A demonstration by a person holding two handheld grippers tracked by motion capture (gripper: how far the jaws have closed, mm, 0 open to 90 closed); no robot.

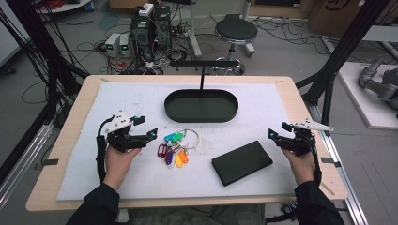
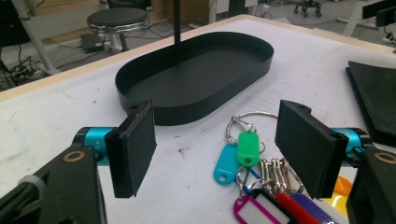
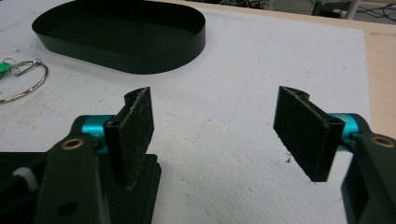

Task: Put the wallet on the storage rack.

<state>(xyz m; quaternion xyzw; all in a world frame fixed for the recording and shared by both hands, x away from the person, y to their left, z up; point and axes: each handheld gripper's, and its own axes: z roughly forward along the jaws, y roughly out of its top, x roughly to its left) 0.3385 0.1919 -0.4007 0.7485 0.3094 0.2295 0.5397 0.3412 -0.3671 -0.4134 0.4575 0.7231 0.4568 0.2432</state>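
A bunch of coloured key tags (image 1: 174, 148) on a metal ring lies mid-table on the white mat. My left gripper (image 1: 151, 133) is open just left of the tags, held in a hand; in the left gripper view its jaws stand wide apart with the tags (image 2: 247, 154) low between them. A flat black case (image 1: 241, 162) lies right of the tags. My right gripper (image 1: 272, 135) is open near the case's right end, nothing between its jaws; the case's corner (image 3: 140, 186) shows by its left jaw. The black oval tray (image 1: 201, 105) sits behind.
A thin post with a crossbar (image 1: 202, 65) rises from the tray. The white mat (image 1: 117, 93) covers most of the wooden table (image 1: 300, 112). Beyond the far edge are a stool (image 1: 235, 32), computers and cables on the floor.
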